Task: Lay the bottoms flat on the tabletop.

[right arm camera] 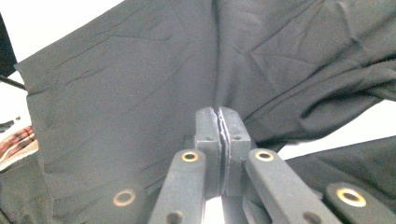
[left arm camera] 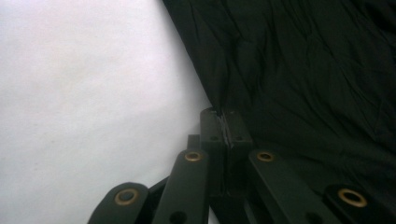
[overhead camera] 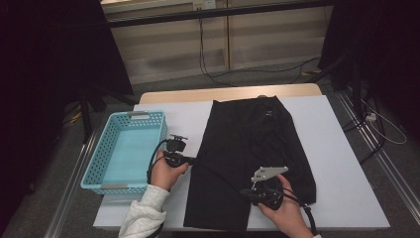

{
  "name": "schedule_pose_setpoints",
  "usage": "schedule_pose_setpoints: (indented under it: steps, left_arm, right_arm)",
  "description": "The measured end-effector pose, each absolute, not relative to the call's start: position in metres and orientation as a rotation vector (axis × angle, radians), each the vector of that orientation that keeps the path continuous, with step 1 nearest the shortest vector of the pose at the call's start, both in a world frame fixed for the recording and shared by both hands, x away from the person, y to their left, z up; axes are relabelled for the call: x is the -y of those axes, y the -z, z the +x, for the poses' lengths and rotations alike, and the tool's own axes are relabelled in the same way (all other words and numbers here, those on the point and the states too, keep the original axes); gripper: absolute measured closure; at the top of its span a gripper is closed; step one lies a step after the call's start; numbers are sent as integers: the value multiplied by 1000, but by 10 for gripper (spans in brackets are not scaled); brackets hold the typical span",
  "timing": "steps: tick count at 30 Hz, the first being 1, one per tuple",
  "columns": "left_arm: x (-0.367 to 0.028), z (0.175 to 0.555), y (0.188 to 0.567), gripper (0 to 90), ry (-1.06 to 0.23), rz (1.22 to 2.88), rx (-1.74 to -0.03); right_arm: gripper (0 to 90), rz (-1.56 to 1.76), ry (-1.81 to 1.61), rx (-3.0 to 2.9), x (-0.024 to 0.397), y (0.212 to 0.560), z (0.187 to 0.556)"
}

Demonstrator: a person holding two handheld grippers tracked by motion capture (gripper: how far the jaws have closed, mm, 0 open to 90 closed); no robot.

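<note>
Both tools pinch the black garment: left tool its edge; right tool a fold.

The person is wearing a fuzzy white sleeve. Both black grippers are showing brass-ringed screw holes, trailing black cables; the right gripper is carrying a grey three-cornered plate.

A light blue perforated basket stands at the left of a white table cover, its grey handles at the near and far rims. A wooden table edge shows beyond the cover. Black cables run down a pale wall to grey floor. Dark curtains flank the scene.
</note>
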State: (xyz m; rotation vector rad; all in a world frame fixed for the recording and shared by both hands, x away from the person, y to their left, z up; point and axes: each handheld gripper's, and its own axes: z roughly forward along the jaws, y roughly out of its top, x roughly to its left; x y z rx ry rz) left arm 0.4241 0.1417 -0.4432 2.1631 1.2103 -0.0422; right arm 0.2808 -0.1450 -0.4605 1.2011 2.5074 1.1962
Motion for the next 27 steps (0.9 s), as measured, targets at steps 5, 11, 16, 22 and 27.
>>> schedule_pose_setpoints:
  steps: [5,11,16,22,27]
  left_arm:
    - [-142,424,443,887,36,2160,-1216]
    - [-142,424,444,887,37,2166,-1225]
    - [-141,423,442,887,22,2169,-1232]
    - [-140,423,443,786,0,2159,-1203]
    - [-136,424,438,531,-67,2138,-1127]
  right_arm:
    - [880,1195,-1198,-2506,142,461,281]
    - [880,1188,-1195,-2511,140,461,281]
    - [880,1182,-1196,-2513,138,461,281]
    - [772,1180,-1195,-2504,141,457,281]
    - [632,1196,-1224,-2442,155,447,283]
